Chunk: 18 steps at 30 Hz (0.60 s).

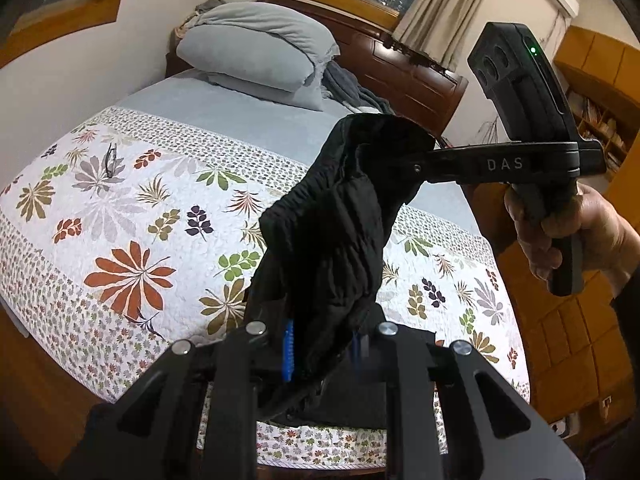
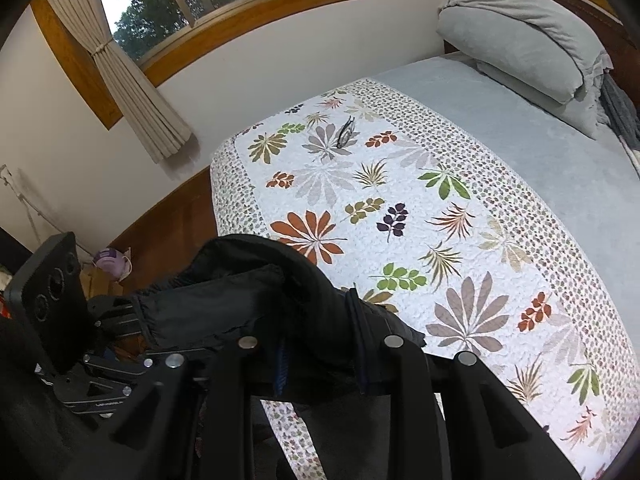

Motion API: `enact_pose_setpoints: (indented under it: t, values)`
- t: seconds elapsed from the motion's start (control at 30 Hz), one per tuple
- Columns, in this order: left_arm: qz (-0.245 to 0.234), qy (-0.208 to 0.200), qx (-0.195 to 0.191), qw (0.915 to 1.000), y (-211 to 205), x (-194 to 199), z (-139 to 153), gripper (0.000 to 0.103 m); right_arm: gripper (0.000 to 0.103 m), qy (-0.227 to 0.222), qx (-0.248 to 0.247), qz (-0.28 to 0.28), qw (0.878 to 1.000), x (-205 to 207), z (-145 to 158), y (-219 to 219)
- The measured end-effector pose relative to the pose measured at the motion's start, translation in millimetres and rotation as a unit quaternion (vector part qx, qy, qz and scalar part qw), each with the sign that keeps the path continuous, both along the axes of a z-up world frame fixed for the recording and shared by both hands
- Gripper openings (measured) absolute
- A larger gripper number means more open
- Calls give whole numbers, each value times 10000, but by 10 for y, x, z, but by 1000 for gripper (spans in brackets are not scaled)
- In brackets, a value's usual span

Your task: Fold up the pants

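Pants: the crumpled black fabric pants (image 1: 332,240) hung in the air above the bed, bunched in the centre of the left wrist view and draped across the lower middle of the right wrist view (image 2: 256,292); they were not spread out anywhere.
Left gripper: the black two-finger left gripper (image 1: 326,354) was clenched on a thick wad of the pants, with cloth squeezed between its blue-padded fingers (image 1: 289,350) at the bottom of the frame.
Right gripper: the black right gripper (image 2: 320,364) gripped another fold of the same cloth at the bottom centre of its own view; in the left wrist view its long arm reached in from the right and its tip vanished into the fabric at upper centre.
Hand: a person's hand (image 1: 560,232) held the right gripper's handle at the right edge.
Bed: the floral quilted bedspread (image 1: 132,208) lay bare below, near the cloth but apart from it.
Risk, grip: both holds looked like bunches rather than clean edges, so layers could slip out unevenly when pulled apart.
Risk, fold: laid down from this tangle, the legs would probably land twisted and crease badly.
Risk, clutter: dark-framed eyeglasses (image 1: 111,160) lay on the quilt at centre left; swung cloth could drag or cover them.
Risk, reach: the fisheye hid the trailing legs, so I cannot tell whether they hung clear of the bed edge.
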<state>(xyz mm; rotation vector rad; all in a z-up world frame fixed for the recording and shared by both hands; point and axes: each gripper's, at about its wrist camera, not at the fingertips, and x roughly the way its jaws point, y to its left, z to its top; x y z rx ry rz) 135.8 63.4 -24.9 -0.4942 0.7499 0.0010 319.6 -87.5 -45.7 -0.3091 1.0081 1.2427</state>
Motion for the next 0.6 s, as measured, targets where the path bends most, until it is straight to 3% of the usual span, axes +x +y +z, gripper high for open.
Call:
enact_pose_setpoints:
  t: [0.6]
  values:
    - [-359,41,196,9992,-416,119,8,19,26,-335,-54,-167,9993,-30,-63,-445]
